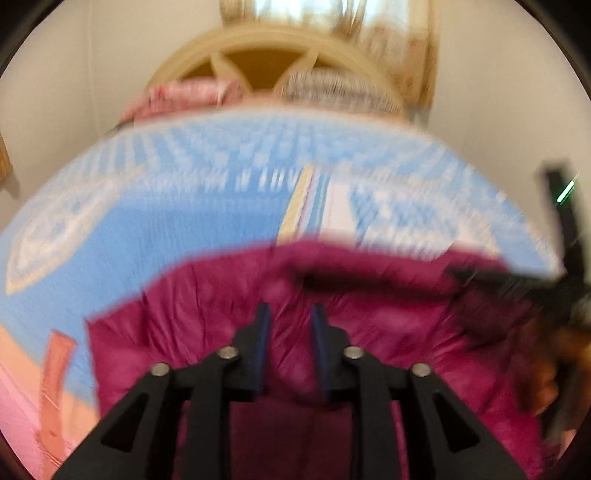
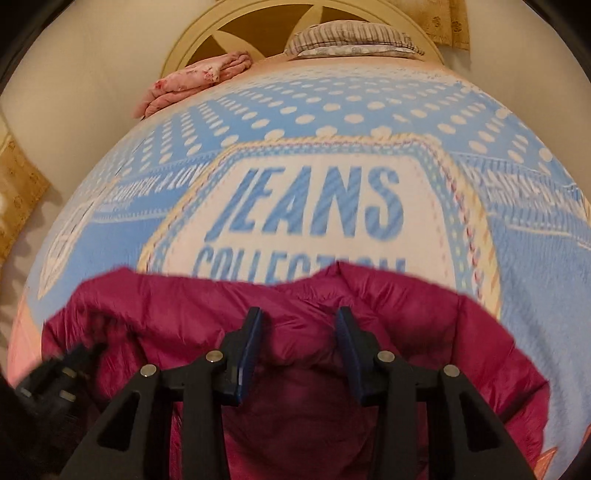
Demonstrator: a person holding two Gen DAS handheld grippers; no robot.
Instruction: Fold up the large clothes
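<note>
Jacket, magenta and puffy, spread on the blue bedspread at the near end of the bed, collar side towards the printed lettering. Laid flat and wide, most likely to give both tools a broad, soft surface to fold on. Bulky and slippery-looking, so probably prone to springing open after a fold.

Left gripper poised just above the middle of the fabric, pointing down at it, jaws parted a little. Nothing pinched between the pads as far as the blurred left view allows; only shiny cloth visible through the gap. Released, then, not grasping.

Right gripper likewise over the jacket, jaws parted somewhat wider, pads clear of the cloth, empty. Placed beside the left one, close enough to show at the edge of each other's view, probably to work one hem or side as a pair.

Judged as a pause between grips: fabric let go, next hold not yet taken.

Further up the bed, well apart from the jacket: striped pillow and folded pink cloth against the headboard, apparently kept out of the working area.
</note>
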